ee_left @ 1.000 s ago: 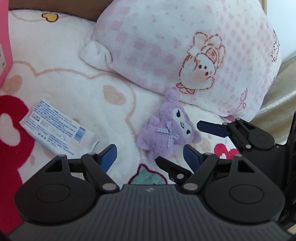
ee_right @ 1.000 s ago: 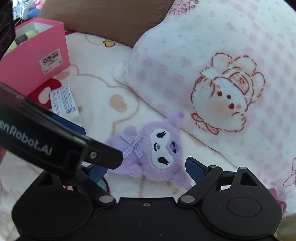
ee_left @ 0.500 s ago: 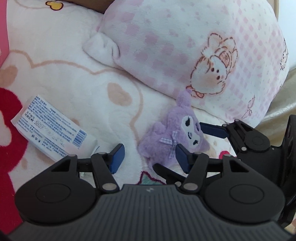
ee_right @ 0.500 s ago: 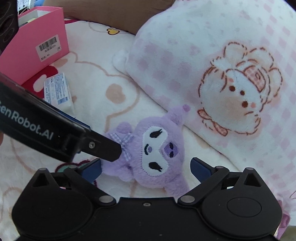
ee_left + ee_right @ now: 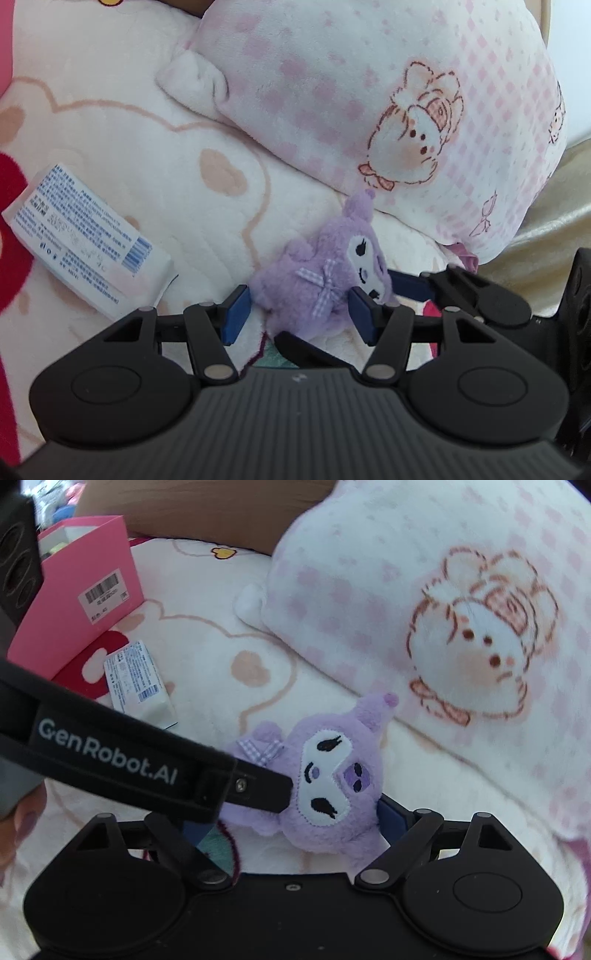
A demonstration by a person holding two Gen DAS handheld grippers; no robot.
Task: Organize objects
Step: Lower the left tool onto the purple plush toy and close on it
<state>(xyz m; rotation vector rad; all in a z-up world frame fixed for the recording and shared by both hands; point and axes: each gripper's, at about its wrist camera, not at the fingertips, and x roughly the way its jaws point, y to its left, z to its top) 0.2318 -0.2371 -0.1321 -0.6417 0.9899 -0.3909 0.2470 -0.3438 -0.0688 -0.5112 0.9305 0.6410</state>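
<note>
A small purple plush toy (image 5: 317, 280) with a checked bow lies on the white patterned blanket (image 5: 110, 147), just below the pink checked pillow (image 5: 369, 92). My left gripper (image 5: 299, 314) is open, its blue pads on either side of the plush's body, close to it. My right gripper (image 5: 291, 823) is open too and straddles the plush's head (image 5: 328, 775); its left pad is hidden behind the left gripper's black finger. A white and blue packet (image 5: 85, 240) lies to the left on the blanket, also in the right wrist view (image 5: 136, 679).
An open pink box (image 5: 81, 594) with a barcode label stands at the far left. The pillow (image 5: 443, 609) fills the right and back. A brown headboard (image 5: 203, 513) runs behind. Beige fabric (image 5: 546, 236) lies at the far right.
Both grippers have moved forward onto the plush. The left jaws have narrowed around its body. The plush now sits between the right fingers.
</note>
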